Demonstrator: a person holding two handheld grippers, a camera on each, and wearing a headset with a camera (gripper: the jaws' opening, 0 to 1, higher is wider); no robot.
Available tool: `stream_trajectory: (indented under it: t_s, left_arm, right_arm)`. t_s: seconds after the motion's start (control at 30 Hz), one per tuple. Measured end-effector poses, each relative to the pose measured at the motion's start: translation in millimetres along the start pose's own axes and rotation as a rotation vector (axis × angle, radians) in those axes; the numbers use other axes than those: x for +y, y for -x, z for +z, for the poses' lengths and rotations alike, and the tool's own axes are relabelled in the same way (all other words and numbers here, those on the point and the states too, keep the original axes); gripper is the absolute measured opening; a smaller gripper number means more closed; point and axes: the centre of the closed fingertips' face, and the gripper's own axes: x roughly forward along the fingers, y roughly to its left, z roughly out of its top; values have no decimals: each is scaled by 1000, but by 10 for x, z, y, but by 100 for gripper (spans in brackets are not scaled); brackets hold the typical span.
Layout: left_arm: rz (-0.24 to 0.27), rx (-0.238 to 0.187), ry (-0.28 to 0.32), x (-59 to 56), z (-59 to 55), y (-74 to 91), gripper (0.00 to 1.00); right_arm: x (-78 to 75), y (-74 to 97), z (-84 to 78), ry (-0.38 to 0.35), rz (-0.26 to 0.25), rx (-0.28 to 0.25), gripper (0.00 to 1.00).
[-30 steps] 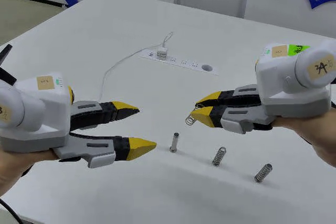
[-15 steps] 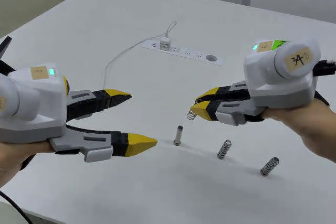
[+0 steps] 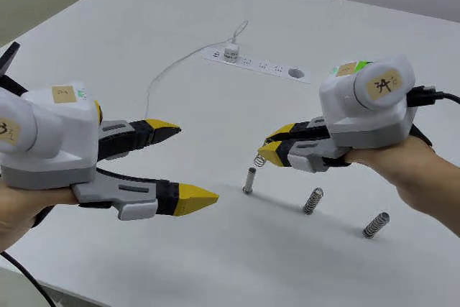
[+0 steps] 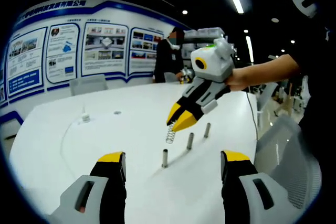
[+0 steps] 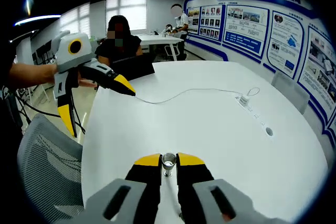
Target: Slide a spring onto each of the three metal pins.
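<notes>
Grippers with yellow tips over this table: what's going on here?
A person holds a gripper in each hand. The right gripper is shut on a spring, held close above the one bare pin on the table. The other two pins already carry springs. The left gripper is open and holds nothing, off to the side.

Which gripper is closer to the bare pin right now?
Right. The right gripper, shut on a spring, hovers just above the bare pin, slightly to its right. The left gripper, open, is off to the pin's left, further away.
</notes>
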Motion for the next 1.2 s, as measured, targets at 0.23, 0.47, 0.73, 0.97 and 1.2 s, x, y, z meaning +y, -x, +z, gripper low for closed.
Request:
stream_trajectory:
  t_s: [0.23,0.47,0.73,0.97,1.2]
  left_arm:
    - [1,17,4,26,-43,2,76]
    - [-14,43,0,8,-91,-12,76]
    - [-4,39,10,42,-77,3,75]
    - [-12,67,-15,12,-97,13,75]
    - [-4,70,-11,39,-84,38,73]
  right_arm:
    - [-9,-81,-61,-7,-7,20,11]
    - [-18,-177,-130,-10,1,43,11]
    - [15,-249,-207,26,4,76,11]
    - [52,-361,-273,74,9,110,11]
    - [43,-421,-407,96,18,152,11]
